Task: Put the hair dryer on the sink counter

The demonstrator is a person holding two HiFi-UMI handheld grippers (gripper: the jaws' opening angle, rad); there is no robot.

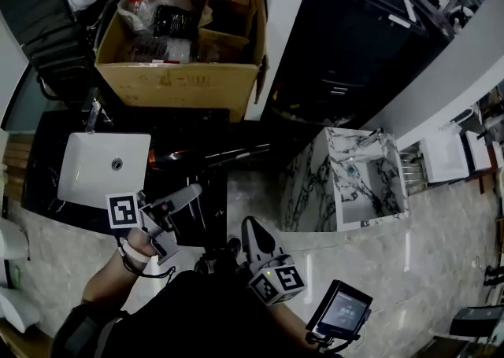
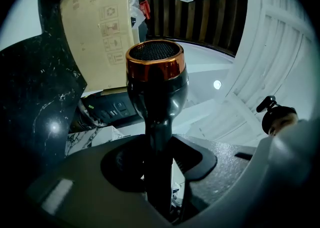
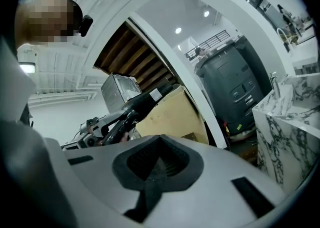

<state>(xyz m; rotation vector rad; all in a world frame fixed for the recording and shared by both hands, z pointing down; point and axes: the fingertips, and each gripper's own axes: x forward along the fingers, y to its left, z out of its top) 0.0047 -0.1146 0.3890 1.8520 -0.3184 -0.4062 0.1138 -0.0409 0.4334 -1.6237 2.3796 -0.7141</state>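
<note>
A: Where's the hair dryer?
B: The hair dryer [image 2: 156, 79] is in the left hand-held gripper [image 2: 159, 159], jaws pinching its black handle. Its head sits past the jaw tips, and the copper-ringed mesh end shows in the left gripper view.
A: Down on the surface?
B: Can't tell if it's touching. The head view puts it over the black surface [image 1: 47, 144], just right of the white basin [image 1: 102, 166].
A: Right side?
B: The right hand-held gripper [image 3: 157, 164] is pressed together with nothing between the pads. It's low by the person's body, apart from the dryer.
A: Around it?
B: Open cardboard box [image 1: 181, 73] behind the basin. Marble-patterned sink unit [image 1: 315, 183] to the right, with a dark machine [image 1: 354, 42] behind that.
</note>
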